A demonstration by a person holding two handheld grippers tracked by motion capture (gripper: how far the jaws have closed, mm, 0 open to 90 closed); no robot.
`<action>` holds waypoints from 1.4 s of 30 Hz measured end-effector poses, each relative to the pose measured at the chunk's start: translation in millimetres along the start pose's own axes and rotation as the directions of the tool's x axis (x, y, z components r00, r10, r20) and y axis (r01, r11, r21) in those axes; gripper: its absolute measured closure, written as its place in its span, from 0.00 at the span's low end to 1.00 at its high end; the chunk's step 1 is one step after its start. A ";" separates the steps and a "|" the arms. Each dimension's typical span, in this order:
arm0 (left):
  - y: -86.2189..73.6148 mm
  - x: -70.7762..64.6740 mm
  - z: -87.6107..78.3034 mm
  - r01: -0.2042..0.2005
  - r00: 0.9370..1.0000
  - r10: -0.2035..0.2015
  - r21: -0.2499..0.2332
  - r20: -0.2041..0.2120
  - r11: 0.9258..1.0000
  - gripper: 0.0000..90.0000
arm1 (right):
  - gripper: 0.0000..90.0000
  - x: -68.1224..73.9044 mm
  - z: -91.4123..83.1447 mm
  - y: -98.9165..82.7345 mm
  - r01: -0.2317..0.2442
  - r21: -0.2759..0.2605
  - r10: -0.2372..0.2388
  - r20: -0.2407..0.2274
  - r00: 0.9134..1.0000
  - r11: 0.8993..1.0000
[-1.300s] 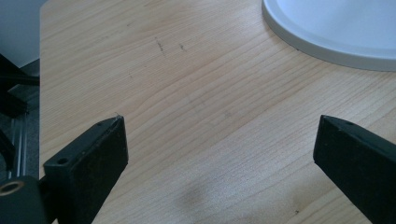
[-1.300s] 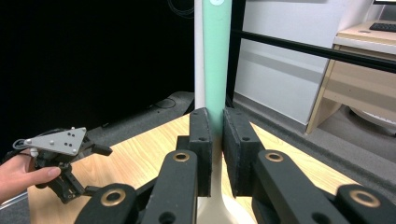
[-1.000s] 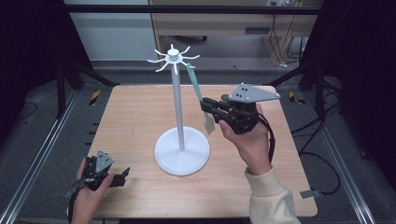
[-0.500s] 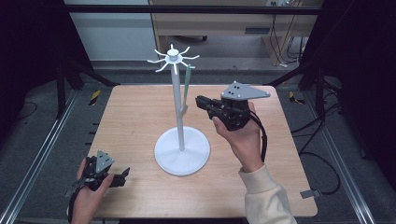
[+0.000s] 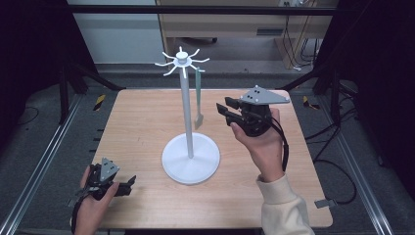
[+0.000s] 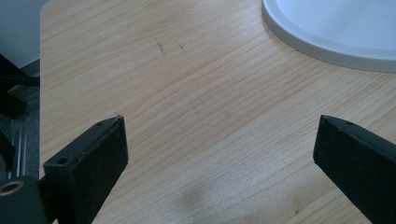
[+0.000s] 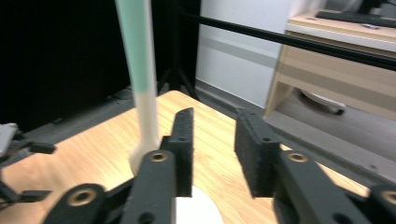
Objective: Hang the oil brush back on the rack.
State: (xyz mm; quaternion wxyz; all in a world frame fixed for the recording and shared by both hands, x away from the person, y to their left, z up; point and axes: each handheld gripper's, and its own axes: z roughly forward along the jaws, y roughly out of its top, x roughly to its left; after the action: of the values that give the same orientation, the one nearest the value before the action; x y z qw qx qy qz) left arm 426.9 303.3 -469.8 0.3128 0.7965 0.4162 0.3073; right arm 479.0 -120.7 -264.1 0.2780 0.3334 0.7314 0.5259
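A white stand (image 5: 186, 112) with a round base (image 5: 191, 159) and a crown of hooks (image 5: 182, 61) rises from mid-table. A utensil with a green handle and a pale head (image 5: 198, 95) hangs straight down from one hook on the right. My right gripper (image 5: 222, 111) is held above the table just right of the utensil, open and apart from it. In the right gripper view the utensil (image 7: 142, 79) hangs just left of the empty jaws (image 7: 215, 126). My left gripper (image 5: 131, 185) rests at the table's front left, open, with bare wood between its jaws (image 6: 219, 135).
The stand's base rim (image 6: 336, 28) lies ahead and to the right of the left jaws. The wooden table (image 5: 137, 127) sits inside a black frame (image 5: 205, 9). A wooden desk (image 5: 230, 24) with cables stands behind. The left hand's gripper (image 7: 14, 144) shows far left in the right gripper view.
My right gripper let go of the utensil and drew back to the right. The utensil swung from a tilt to hanging straight. The left gripper has not moved.
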 end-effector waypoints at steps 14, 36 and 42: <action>-0.2 0.3 0.5 0.004 1.000 -0.004 0.002 0.005 1.000 0.03 | 0.22 -26.7 4.4 -13.1 -0.014 0.108 -0.003 0.153 0.988 0.994; -0.2 1.1 0.3 0.007 1.000 -0.007 -0.003 0.010 1.000 0.03 | 0.09 -100.1 -1.3 -65.3 -0.160 0.181 0.107 0.272 0.956 0.970; -0.3 1.6 0.0 0.009 1.000 -0.009 -0.007 0.013 1.000 0.03 | 0.09 -110.7 6.3 -83.0 -0.177 0.219 0.107 0.300 0.948 0.959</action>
State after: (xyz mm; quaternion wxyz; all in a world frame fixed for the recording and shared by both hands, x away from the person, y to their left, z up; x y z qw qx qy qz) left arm 427.5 304.7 -469.7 0.3197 0.7955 0.4167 0.3021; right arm 536.5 -222.0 -339.0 0.2985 0.4894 0.7166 0.3974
